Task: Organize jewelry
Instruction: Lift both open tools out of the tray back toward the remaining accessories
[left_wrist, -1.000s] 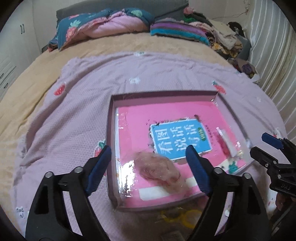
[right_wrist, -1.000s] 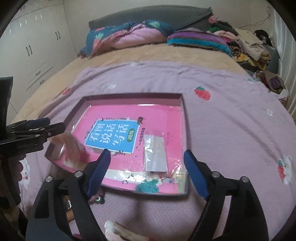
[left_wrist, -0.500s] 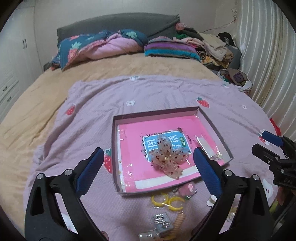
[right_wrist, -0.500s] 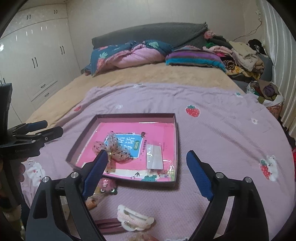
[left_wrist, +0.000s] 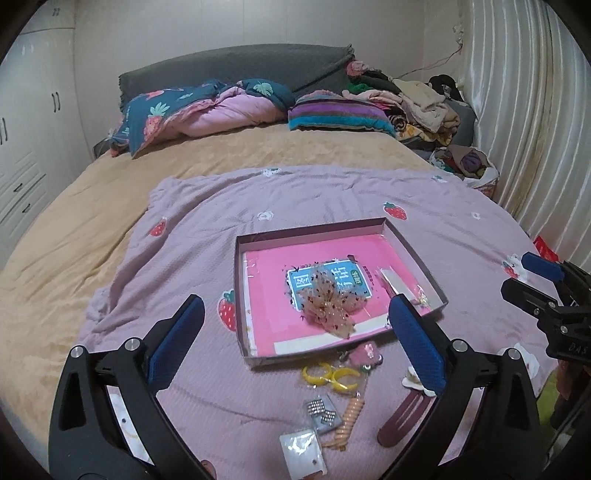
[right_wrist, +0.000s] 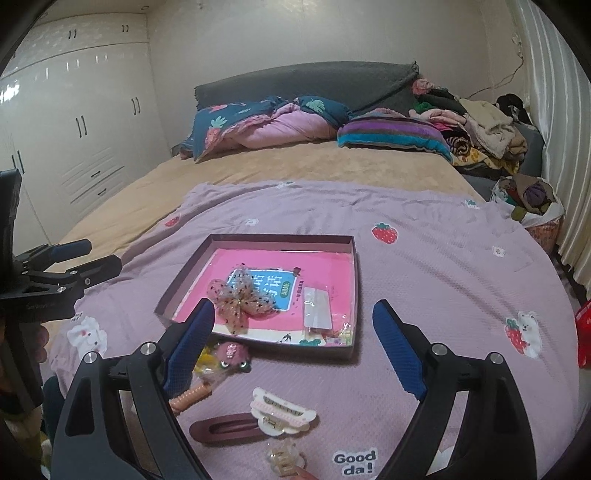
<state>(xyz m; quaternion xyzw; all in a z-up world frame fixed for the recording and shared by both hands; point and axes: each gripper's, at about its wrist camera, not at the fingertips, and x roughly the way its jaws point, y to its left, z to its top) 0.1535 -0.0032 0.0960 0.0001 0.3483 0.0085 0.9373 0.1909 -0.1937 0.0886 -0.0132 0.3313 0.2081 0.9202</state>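
A shallow purple box (left_wrist: 239, 280) (right_wrist: 354, 277) with a pink book inside lies on the lilac blanket. A sheer dotted bow (left_wrist: 328, 302) (right_wrist: 240, 302) and a clear packet (left_wrist: 397, 282) (right_wrist: 317, 314) rest in it. Loose pieces lie in front of the box: yellow hoops (left_wrist: 330, 374), a pink fuzzy clip (left_wrist: 365, 352) (right_wrist: 231, 356), a maroon barrette (left_wrist: 400, 415) (right_wrist: 223, 428), a white claw clip (right_wrist: 282, 410), a coiled tie (left_wrist: 349, 417). My left gripper (left_wrist: 293, 339) is open and empty, above the near pieces. My right gripper (right_wrist: 293, 343) is open and empty, before the box.
The blanket (left_wrist: 207, 229) covers a tan bed with quilts (left_wrist: 207, 110) and clothes piles (left_wrist: 417, 107) at the headboard. A white wardrobe (right_wrist: 74, 129) stands at the left, curtains (left_wrist: 535, 129) at the right. A rhinestone clip (left_wrist: 321, 410) and a small packet (left_wrist: 303, 454) lie nearest.
Both grippers have pulled back and up from the box. The bow, blurred at the left gripper one second ago, now lies still in the box. The loose pieces have come into view.
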